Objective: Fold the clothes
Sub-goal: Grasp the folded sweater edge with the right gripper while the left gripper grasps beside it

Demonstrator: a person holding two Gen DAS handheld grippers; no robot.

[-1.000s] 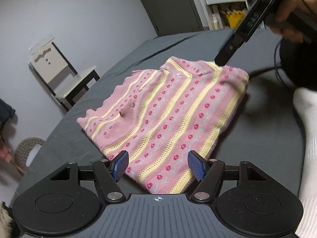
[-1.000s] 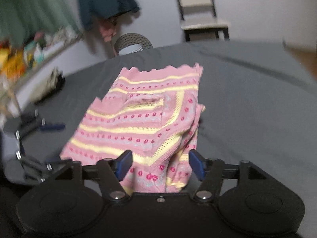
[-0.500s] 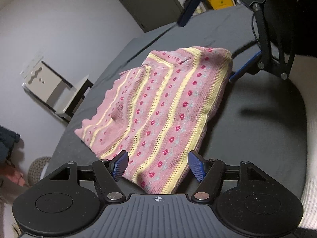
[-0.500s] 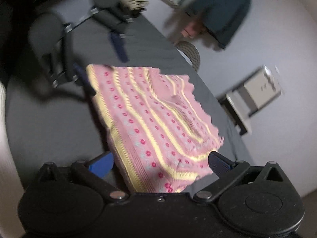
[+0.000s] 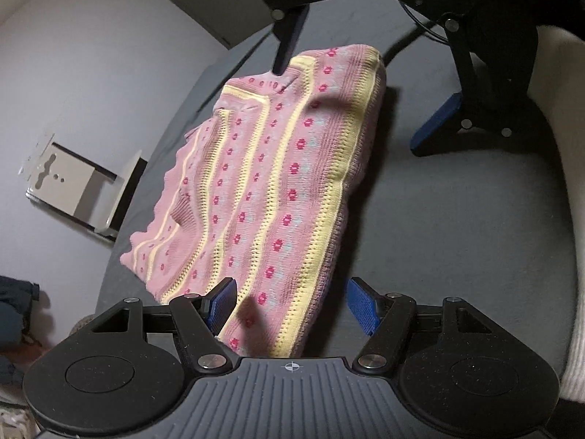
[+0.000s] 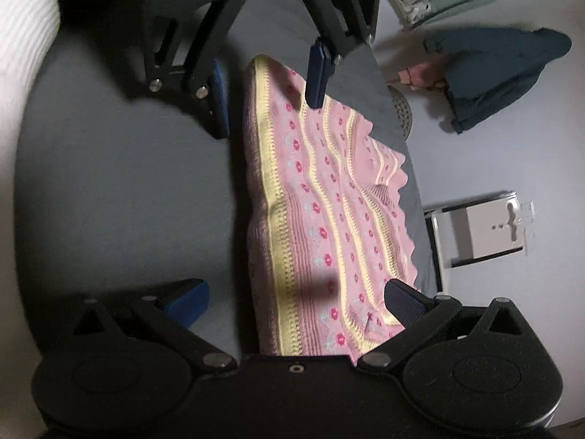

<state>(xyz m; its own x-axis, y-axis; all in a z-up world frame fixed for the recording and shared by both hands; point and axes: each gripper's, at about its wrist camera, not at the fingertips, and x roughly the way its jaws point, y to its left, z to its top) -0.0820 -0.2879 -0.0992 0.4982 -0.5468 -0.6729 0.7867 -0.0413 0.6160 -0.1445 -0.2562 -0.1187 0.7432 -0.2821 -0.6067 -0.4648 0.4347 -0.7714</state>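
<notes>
A pink knitted garment [image 5: 270,190] with yellow stripes and red dots lies folded on a dark grey surface [image 5: 457,226]; the right wrist view shows it too [image 6: 321,219]. My left gripper [image 5: 292,305] is open at one end of the folded edge, its blue pads straddling the corner without touching. My right gripper [image 6: 296,296] is wide open at the opposite end, straddling that corner. Each gripper faces the other: the right gripper [image 5: 362,84] appears in the left wrist view, and the left gripper [image 6: 270,87] in the right wrist view.
A light-coloured chair [image 5: 80,190] stands beyond the far edge of the surface, seen also as the chair [image 6: 482,230] in the right view. Dark clothing [image 6: 493,73] hangs by the wall. A white ribbed sleeve [image 5: 570,256] borders the right side. Bare grey surface lies beside the garment.
Both grippers have swung round to opposite ends of the garment's folded edge and now face each other. The right gripper has opened wider and come lower over the cloth.
</notes>
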